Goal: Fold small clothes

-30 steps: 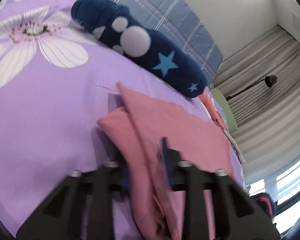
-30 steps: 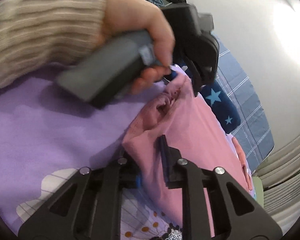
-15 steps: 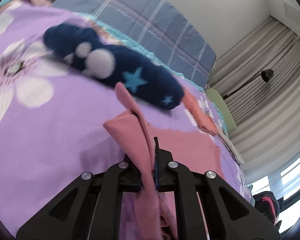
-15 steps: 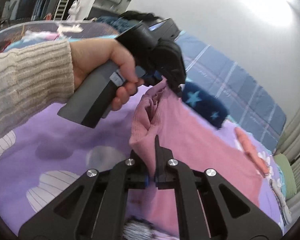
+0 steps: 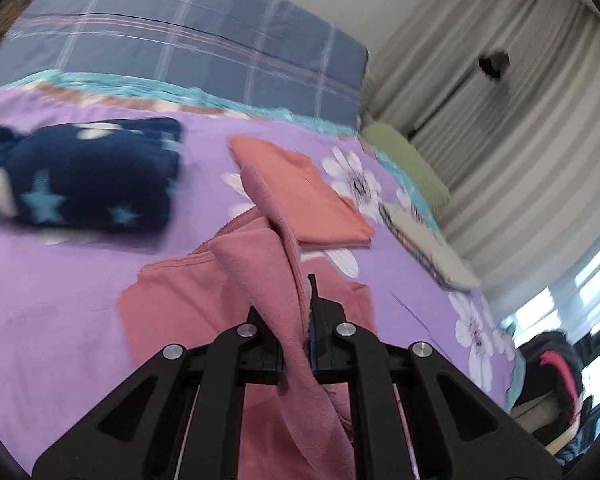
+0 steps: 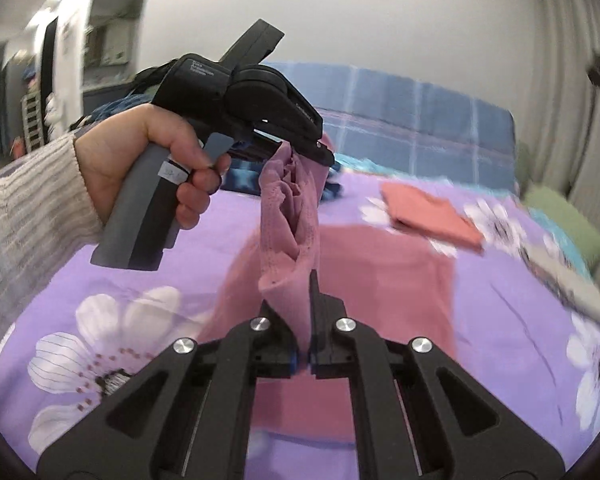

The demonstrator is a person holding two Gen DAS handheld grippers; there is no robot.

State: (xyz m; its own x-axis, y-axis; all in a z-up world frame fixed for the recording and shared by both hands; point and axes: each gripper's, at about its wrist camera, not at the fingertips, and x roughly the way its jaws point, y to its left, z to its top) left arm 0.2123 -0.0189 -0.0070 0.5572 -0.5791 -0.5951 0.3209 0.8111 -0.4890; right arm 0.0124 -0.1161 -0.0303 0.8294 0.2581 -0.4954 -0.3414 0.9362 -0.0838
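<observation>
- Left wrist view, far left: a navy star-patterned garment [image 5: 76, 178] lies bundled on the purple floral bed [image 5: 40, 292]; whether it is properly folded I cannot tell, the picture being blurred.
- Middle of that view: the left claw [image 5: 296, 344] is closed on a raised fold of the pink garment [image 5: 260, 264], whose lower part lies spread on the bed beneath.
- Right of it, a salmon garment [image 5: 308, 196] lies flat and squared off near the plaid pillow [image 5: 188, 36], and reads as already folded.
- Right wrist view, left side: the person's left hand [image 6: 148, 160] grips the handle of the left claw [image 6: 300, 148], which pinches the far end of the pink garment's [image 6: 288, 216] lifted edge.
- Centre: the right claw [image 6: 304, 320] is clamped on the near end of that edge, so the cloth hangs bunched between the two claws above its flat portion.
- Right side: the salmon garment [image 6: 428, 216] rests well apart on the bed [image 6: 520, 300].
- Progress, as I judge it: one piece looks finished, and the pink one is mid-fold, its edge raised but not yet laid over.
- Containers: no basket, box or drawer shows in either view; everything lies directly on the bed.
</observation>
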